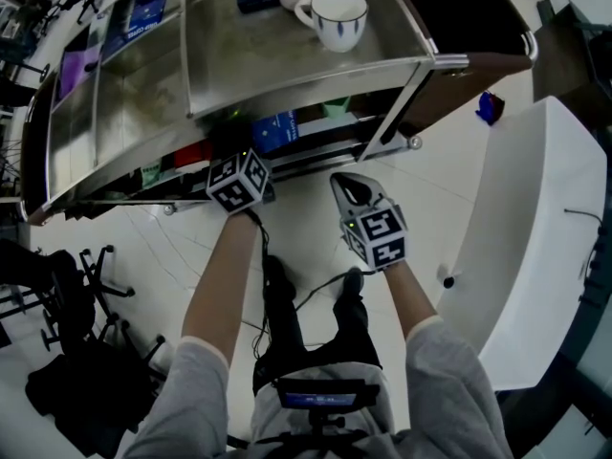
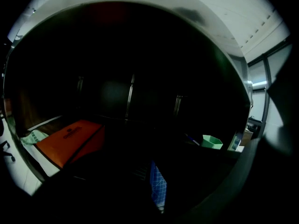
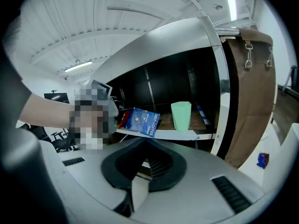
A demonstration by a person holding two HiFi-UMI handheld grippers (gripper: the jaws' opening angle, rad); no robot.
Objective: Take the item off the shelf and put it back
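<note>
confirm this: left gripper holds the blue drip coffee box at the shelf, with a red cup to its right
The cup is pale green, not red; the right gripper view shows it. The left gripper does hold the blue drip coffee box at the shelf.

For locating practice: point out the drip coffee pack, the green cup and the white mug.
drip coffee pack (image 3: pixel 140 121), right gripper view, printed front
green cup (image 3: pixel 181 115), right gripper view, side wall
white mug (image 1: pixel 338 10), head view, inner wall

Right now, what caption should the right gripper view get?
Left gripper holds blue coffee packet at the shelf, green cup nearby.
</note>
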